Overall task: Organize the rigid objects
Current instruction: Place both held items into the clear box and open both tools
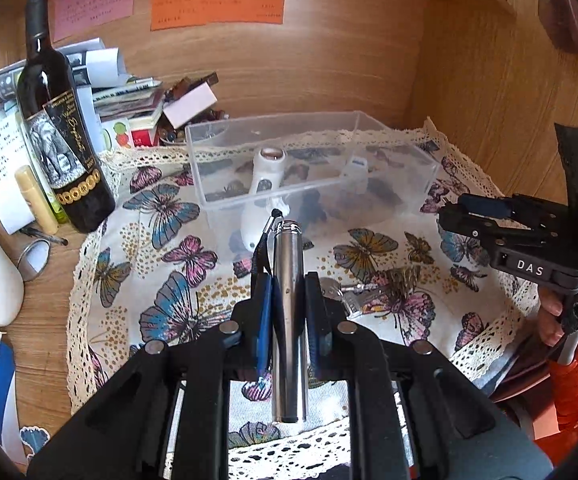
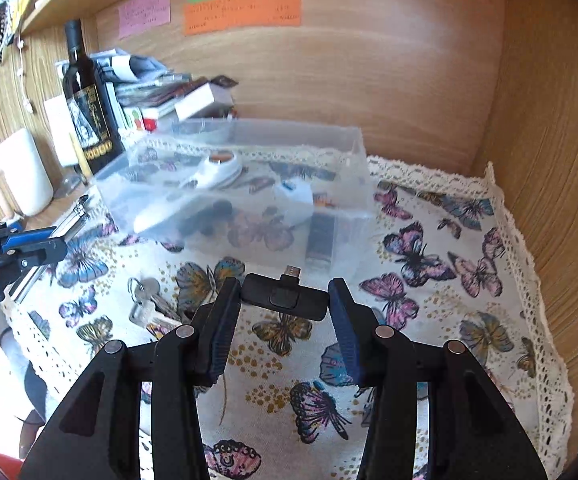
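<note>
The left claw [image 1: 287,304] is clamped on a silver metal flashlight [image 1: 287,320], a smooth polished cylinder whose long axis runs straight along the fingers, its threaded open end pointing forward toward the clear plastic bin [image 1: 393,148] and its dark end back toward the camera; a black wrist strap [image 1: 263,248] hangs from the front end down the left finger. The right wrist view shows the same flashlight from the side, raised above the cloth at the left edge. The right claw [image 2: 285,312] stands apart, a finger on each side of a flat black adapter [image 2: 285,298] with rounded corners, whose long axis lies crosswise between the pads and whose small metal plug points ahead at the bin; whether the pads touch it cannot be told. Only the right wrist view shows this adapter, and a dark rectangular device seen through the bin's near wall. Both views show a white handheld device [image 1: 263,178] with a round lens-like head inside the bin, and a bunch of keys [image 2: 147,304] on the butterfly-print cloth [image 2: 429,312] with its lace edging, spread over the wooden worktop [image 1: 41,320]. A dark wine bottle [image 1: 55,120] stands upright at the left, beside stacked papers.
</note>
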A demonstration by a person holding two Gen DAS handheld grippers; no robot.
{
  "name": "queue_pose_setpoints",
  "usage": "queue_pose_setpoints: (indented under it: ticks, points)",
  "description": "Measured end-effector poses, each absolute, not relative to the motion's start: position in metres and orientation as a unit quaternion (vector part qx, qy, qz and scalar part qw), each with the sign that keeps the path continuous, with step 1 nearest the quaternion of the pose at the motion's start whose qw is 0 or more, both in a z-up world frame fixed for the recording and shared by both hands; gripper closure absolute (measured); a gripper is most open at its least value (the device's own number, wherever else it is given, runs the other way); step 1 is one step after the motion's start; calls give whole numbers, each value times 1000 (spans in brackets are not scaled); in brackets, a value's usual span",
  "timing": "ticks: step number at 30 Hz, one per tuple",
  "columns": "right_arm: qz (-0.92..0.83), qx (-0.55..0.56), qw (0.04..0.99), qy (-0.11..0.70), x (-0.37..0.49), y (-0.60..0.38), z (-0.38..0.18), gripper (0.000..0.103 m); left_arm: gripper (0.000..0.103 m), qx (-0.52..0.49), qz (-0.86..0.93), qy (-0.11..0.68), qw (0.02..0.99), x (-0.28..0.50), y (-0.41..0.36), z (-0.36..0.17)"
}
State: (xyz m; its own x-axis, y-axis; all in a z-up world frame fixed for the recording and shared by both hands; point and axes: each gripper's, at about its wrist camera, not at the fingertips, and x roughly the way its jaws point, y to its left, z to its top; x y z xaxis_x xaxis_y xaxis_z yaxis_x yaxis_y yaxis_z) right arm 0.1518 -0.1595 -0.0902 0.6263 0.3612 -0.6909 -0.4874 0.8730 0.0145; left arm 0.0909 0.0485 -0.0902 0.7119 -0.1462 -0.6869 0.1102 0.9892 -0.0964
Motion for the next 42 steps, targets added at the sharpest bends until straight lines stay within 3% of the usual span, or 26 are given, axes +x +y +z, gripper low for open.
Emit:
queue_pose_setpoints:
  ticks: [10, 22, 42]
  points:
    - [230, -77, 921, 307, 165, -162, -47, 61, 88, -46, -54, 302, 951, 112, 66, -41]
    - [232, -84, 922, 298, 205, -142, -29, 61, 88, -61, -44, 295, 953, 174, 85, -16]
    - [274, -111, 869, 396, 257, -86, -90, 61, 88, -46, -52, 424, 903, 267, 71, -94]
